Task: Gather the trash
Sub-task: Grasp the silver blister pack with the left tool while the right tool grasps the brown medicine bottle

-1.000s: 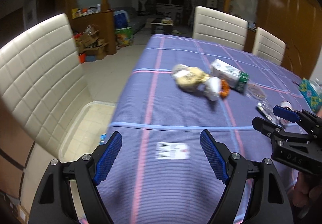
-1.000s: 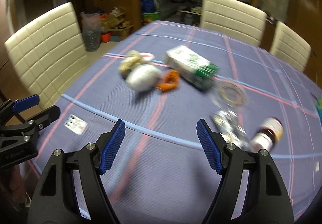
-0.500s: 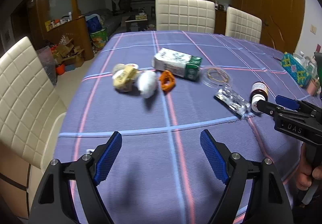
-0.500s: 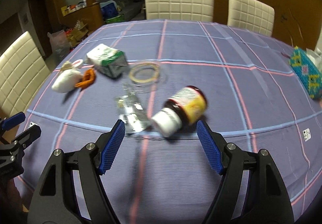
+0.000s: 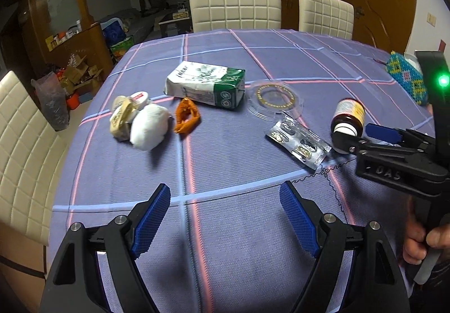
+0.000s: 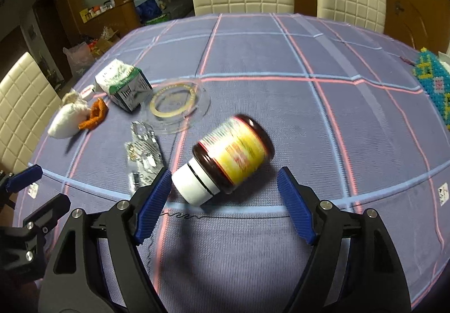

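Observation:
Trash lies spread on a purple checked tablecloth (image 5: 225, 161): a white and green carton (image 5: 205, 84), an orange peel (image 5: 186, 115), a white crumpled wad (image 5: 148, 127), tan wrappers (image 5: 123, 116), a clear round lid (image 5: 274, 98), a foil blister pack (image 5: 299, 141) and a brown bottle with a white cap (image 6: 229, 159) on its side. My right gripper (image 6: 223, 192) is open just in front of the bottle, its blue pads apart from it. My left gripper (image 5: 225, 214) is open over bare cloth nearer the edge.
Cream padded chairs stand at the far side (image 5: 234, 5) and at the left (image 5: 19, 150). A beaded box (image 6: 434, 85) sits at the table's right edge. A black thread (image 6: 185, 216) lies on the cloth near the bottle. A hand (image 5: 422, 242) holds the right gripper's handle.
Both grippers have swung to the right across the table and rolled level. The bottle now lies close in front of the right gripper. Both stay open.

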{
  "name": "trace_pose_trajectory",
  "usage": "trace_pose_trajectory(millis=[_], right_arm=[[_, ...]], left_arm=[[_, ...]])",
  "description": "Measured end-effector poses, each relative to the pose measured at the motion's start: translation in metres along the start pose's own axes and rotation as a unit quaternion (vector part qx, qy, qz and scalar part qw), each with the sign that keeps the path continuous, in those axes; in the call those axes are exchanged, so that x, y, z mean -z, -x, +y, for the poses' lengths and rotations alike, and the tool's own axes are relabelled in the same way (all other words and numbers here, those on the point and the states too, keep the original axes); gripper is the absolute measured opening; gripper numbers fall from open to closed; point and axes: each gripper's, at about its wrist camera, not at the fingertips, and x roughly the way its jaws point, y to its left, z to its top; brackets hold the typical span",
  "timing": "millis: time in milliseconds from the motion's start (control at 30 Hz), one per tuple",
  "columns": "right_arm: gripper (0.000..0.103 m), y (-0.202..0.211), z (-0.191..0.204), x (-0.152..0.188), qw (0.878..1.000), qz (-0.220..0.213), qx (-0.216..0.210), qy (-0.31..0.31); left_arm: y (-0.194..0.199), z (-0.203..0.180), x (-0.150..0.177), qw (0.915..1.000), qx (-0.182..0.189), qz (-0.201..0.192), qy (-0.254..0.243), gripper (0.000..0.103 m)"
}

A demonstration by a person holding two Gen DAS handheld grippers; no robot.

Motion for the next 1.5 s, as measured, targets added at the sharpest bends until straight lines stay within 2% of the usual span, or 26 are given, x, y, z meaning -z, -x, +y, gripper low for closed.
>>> trace_pose_trajectory(millis=[67,100,167,267,500,900,933,1000,1133,1267,1300,1333,1433,1500], right_arm=[[0.067,-0.008,-0.002,0.000,1.000,0.010,-0.006,-0.004],[0.058,-0.007,-0.002,0.000,1.000,0.004,-0.002,-0.002],[0.046,-0.007,-0.002,-0.001,1.000,0.001,0.000,0.004],[0.046,-0.006,-0.006,-0.001,1.000,-0.003,-0.006,-0.004],[0.046,0.008,-0.017,-0.001,0.999,-0.032,0.024,-0.001],[0.045,0.013,-0.043,-0.002,0.999,-0.036,0.016,-0.005],[0.045,0.012,-0.046,-0.002,0.999,-0.034,0.011,-0.007],[0.033,0.009,-0.048,-0.002,1.000,-0.028,0.004,-0.009],[0.033,0.001,-0.051,0.000,1.000,-0.011,-0.010,-0.015],[0.033,0.003,-0.047,0.001,1.000,-0.019,-0.008,-0.006],[0.033,0.004,-0.045,0.001,1.000,-0.020,-0.007,-0.004],[0.033,0.004,-0.044,0.002,1.000,-0.022,-0.006,-0.001],[0.033,0.005,-0.043,0.002,1.000,-0.023,-0.009,0.000],[0.033,0.006,-0.042,0.002,1.000,-0.024,-0.012,0.000]], left_arm=[[-0.005,-0.002,-0.001,1.0000,-0.002,0.006,0.001,0.078],[-0.007,-0.002,-0.002,1.0000,-0.001,0.009,0.002,0.078],[-0.012,-0.003,-0.003,0.9999,0.001,0.014,0.006,0.078],[-0.017,-0.006,-0.007,0.9995,0.016,0.024,0.012,0.078],[-0.024,-0.030,-0.020,0.9971,0.070,0.026,0.014,0.078],[-0.062,-0.069,-0.039,0.9955,0.066,0.068,0.011,0.078],[-0.063,-0.072,-0.040,0.9961,0.058,0.066,0.008,0.078],[-0.067,-0.075,-0.042,0.9969,0.042,0.066,0.005,0.078],[-0.071,-0.074,-0.042,0.9982,0.012,0.059,0.004,0.078],[-0.068,-0.067,-0.040,0.9984,0.020,0.052,0.013,0.078],[-0.066,-0.066,-0.040,0.9985,0.022,0.049,0.014,0.072],[-0.064,-0.066,-0.039,0.9987,0.022,0.045,0.012,0.059],[-0.059,-0.064,-0.038,0.9984,0.036,0.043,0.010,0.040],[-0.055,-0.063,-0.037,0.9981,0.047,0.040,0.008,0.033]])
